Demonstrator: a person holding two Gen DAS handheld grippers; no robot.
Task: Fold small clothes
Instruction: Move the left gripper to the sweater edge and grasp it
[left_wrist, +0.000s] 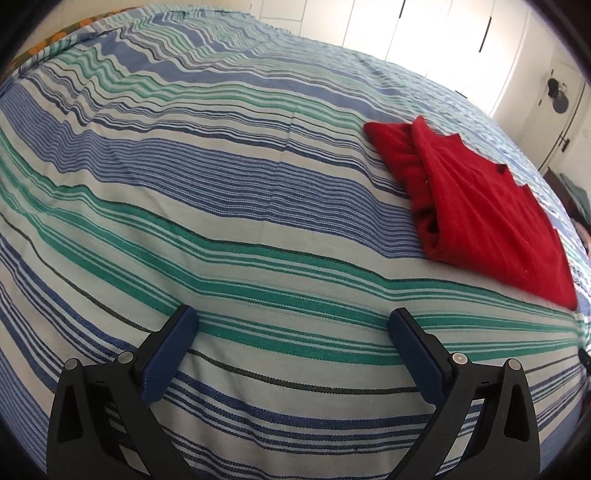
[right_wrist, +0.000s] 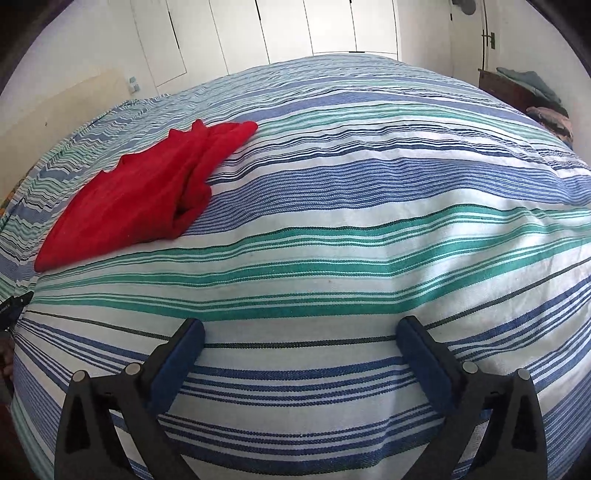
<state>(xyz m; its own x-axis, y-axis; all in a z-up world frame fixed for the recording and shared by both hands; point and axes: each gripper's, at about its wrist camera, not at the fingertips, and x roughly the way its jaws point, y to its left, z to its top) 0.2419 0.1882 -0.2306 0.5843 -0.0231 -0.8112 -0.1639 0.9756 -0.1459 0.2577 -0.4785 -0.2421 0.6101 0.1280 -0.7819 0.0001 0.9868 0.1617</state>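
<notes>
A red knitted garment (left_wrist: 476, 206) lies folded on the striped bedspread (left_wrist: 221, 184), at the right of the left wrist view. The same red garment (right_wrist: 144, 195) shows at the left of the right wrist view. My left gripper (left_wrist: 291, 317) hangs over bare bedspread, to the left of and nearer than the garment, jaws wide open with nothing between them. My right gripper (right_wrist: 301, 326) is also wide open over the bedspread (right_wrist: 369, 229), to the right of the garment and apart from it. Neither gripper touches the cloth.
White wardrobe doors (right_wrist: 288, 26) stand beyond the far edge of the bed. A door with a handle (left_wrist: 561, 122) is at the far right. A dark piece of furniture with piled cloth (right_wrist: 532, 92) stands beside the bed on the right.
</notes>
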